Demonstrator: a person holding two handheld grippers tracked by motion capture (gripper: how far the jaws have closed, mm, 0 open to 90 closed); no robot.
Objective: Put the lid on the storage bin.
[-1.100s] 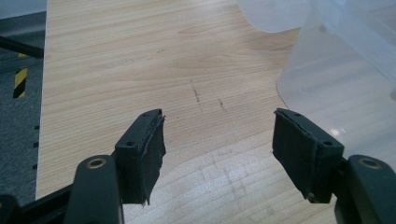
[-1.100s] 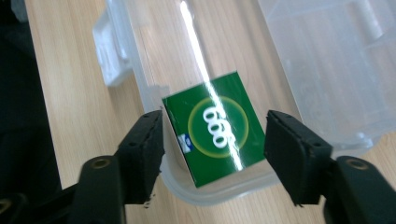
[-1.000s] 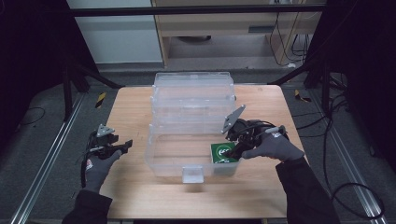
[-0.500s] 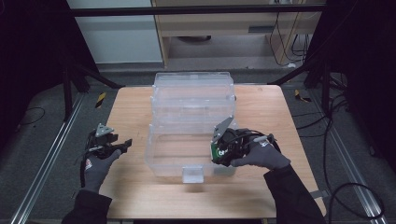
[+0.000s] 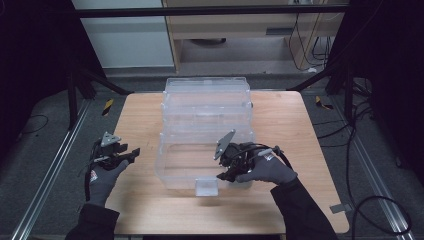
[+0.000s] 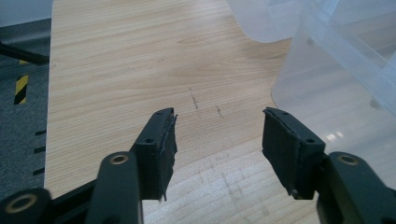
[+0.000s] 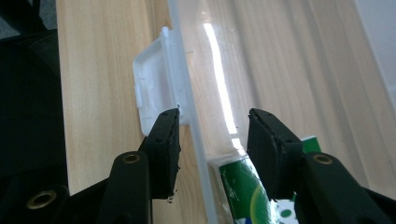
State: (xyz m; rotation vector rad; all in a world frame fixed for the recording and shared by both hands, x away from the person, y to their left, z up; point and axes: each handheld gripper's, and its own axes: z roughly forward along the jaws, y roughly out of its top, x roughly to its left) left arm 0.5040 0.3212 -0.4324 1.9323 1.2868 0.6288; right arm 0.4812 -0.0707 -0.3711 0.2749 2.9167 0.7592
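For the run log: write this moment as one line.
right tool: astride clear bin front wall, closing, not gripping | green pack: inside | left tool: open, closing, nothing between

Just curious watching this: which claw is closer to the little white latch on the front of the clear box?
The right claw: its jaws straddle the box's front wall beside the latch. The left claw hovers over bare table left of the clear box.

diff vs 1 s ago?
The right hand-held gripper moved left and down along the clear bin's near edge toward its latch. Its jaws have been closing and now straddle the bin wall without pressing it, with the green packet just inside. The left hand-held gripper stayed put, its empty jaws closing slightly. The bin hasn't moved.
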